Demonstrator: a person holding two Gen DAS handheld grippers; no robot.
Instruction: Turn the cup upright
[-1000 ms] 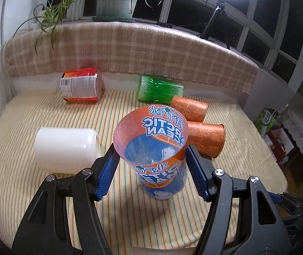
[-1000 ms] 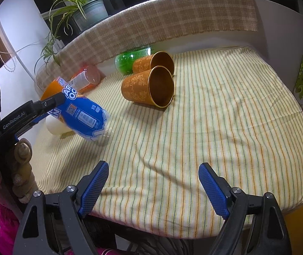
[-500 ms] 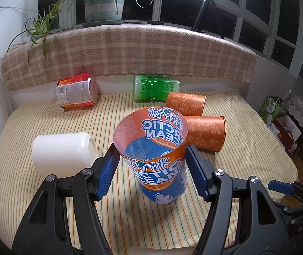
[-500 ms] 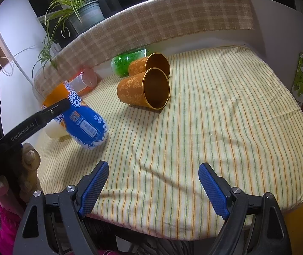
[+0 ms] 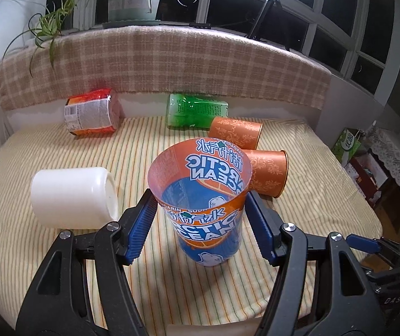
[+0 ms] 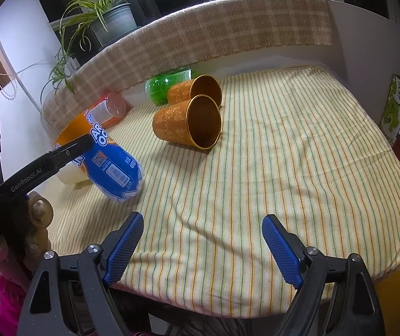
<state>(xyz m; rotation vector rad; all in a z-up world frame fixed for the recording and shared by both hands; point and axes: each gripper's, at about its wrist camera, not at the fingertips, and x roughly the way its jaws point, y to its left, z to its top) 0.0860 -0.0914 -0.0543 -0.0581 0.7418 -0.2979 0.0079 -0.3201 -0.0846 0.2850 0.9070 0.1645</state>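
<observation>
A blue and orange "Arctic Ocean" cup (image 5: 205, 218) is held mouth up between the blue pads of my left gripper (image 5: 200, 221), which is shut on it. Its base rests on or just above the striped cloth. In the right wrist view the same cup (image 6: 110, 165) leans to the left, with the left gripper's finger (image 6: 68, 151) across its upper part. My right gripper (image 6: 202, 249) is open and empty over the cloth's near edge.
Two orange patterned cups (image 5: 267, 173) (image 5: 236, 135) lie on their sides behind the held cup. A white cup (image 5: 71, 196) lies on its side at the left. A green bottle (image 5: 194, 110) and a red-labelled jar (image 5: 92, 116) lie at the back. The striped cloth (image 6: 298, 168) covers the table.
The held cup has come lower and more upright, from tilted above the cloth to near or on it. The right gripper has stayed put.
</observation>
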